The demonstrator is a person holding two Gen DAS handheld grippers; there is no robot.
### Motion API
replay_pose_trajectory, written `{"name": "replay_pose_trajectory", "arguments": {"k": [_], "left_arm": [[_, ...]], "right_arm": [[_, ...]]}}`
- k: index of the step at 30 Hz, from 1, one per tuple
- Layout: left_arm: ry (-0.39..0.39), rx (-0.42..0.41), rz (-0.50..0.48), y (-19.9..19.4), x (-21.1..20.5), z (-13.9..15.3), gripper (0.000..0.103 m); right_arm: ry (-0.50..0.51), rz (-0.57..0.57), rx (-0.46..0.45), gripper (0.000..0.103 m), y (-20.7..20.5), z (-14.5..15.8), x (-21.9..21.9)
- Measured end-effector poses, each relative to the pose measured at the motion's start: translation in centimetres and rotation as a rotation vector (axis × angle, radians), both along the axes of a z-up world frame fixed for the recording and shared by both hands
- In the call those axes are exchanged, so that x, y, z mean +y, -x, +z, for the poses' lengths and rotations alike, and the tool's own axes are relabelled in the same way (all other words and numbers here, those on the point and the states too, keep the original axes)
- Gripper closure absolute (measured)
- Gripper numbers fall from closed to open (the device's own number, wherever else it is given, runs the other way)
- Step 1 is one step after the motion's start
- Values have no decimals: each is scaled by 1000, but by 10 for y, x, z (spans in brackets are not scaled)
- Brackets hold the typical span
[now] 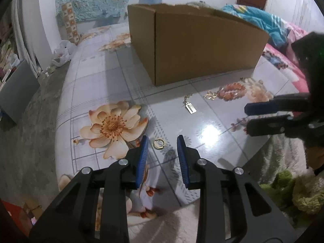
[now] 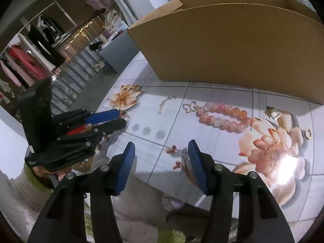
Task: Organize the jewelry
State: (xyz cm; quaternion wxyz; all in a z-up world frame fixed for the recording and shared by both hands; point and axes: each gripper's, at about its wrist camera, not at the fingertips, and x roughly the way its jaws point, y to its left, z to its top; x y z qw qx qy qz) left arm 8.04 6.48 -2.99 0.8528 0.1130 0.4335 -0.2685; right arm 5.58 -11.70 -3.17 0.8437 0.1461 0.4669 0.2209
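A small gold ring [image 1: 159, 143] lies on the glossy floral table [image 1: 113, 75] between the tips of my left gripper [image 1: 162, 139], nearer the left pad; neither pad touches it and the jaws stand apart. Further off lie a silver chain with a tag [image 1: 190, 107] and a pink bead bracelet [image 1: 232, 92]. The right wrist view shows my right gripper [image 2: 161, 143] open over bare table, with the bracelet [image 2: 220, 117] and its gold butterfly charm beyond it. The chain [image 2: 162, 107] lies to the bracelet's left. My left gripper [image 2: 121, 117] comes in from the left.
A large open cardboard box [image 1: 202, 46] stands at the back of the table. A second gold ring [image 2: 308, 134] and a small clip-like piece [image 2: 273, 112] lie at the far right. The table's near edge borders a shaggy white and green rug [image 1: 283, 192]. My right gripper [image 1: 246, 119] reaches in from the right.
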Motion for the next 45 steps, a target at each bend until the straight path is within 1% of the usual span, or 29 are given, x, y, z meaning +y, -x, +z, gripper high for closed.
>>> {"name": "replay_pose_trajectory", "arguments": {"k": [2, 5, 6, 8, 13, 18, 19, 20, 25, 27, 33, 35, 37, 39, 40, 41, 45], "left_arm": [[-13, 2, -3, -2, -2, -4, 78], [-39, -22, -16, -1, -5, -4, 83], [-37, -22, -22, -2, -5, -5, 84], [-45, -27, -30, -3, -8, -4, 91], [-79, -60, -57, 2, -13, -3, 93], [-67, -68, -57, 3, -14, -2, 93], [-64, -71, -57, 4, -14, -2, 96], [-61, -72, -57, 4, -14, -2, 101], [-37, -76, -47, 3, -12, 1, 102], [-12, -74, -39, 2, -9, 3, 102], [130, -70, 4, -1, 9, 15, 102], [140, -67, 16, -1, 13, 16, 102], [131, -50, 14, 1, 15, 16, 101], [111, -37, 13, 3, 16, 13, 91], [103, -30, 13, 4, 15, 12, 82], [97, -24, 12, 7, 15, 10, 79], [58, 13, 21, 4, 8, -3, 75]], "right_arm": [[-2, -1, -1, 50, -2, 0, -1], [-10, -2, -5, 51, -5, 0, -2], [-12, -4, -7, 51, -6, 1, -3], [-15, -6, -8, 51, -7, 1, -3], [-19, -13, -13, 53, -8, 1, -4], [-5, -23, -27, 53, -6, 5, -7], [-3, -26, -30, 53, -4, 6, -8], [-1, -28, -34, 53, -4, 7, -9], [23, -31, -62, 53, -1, 13, -11], [31, -24, -69, 53, -1, 16, -10], [34, -12, -76, 53, -3, 18, -5], [33, -10, -76, 53, -3, 18, -3], [30, -7, -75, 53, -2, 18, -3], [32, -6, -74, 53, -1, 18, -2], [31, -5, -72, 53, -1, 17, -2], [30, -5, -70, 53, -1, 17, -2], [25, -6, -71, 53, 0, 19, -2]]}}
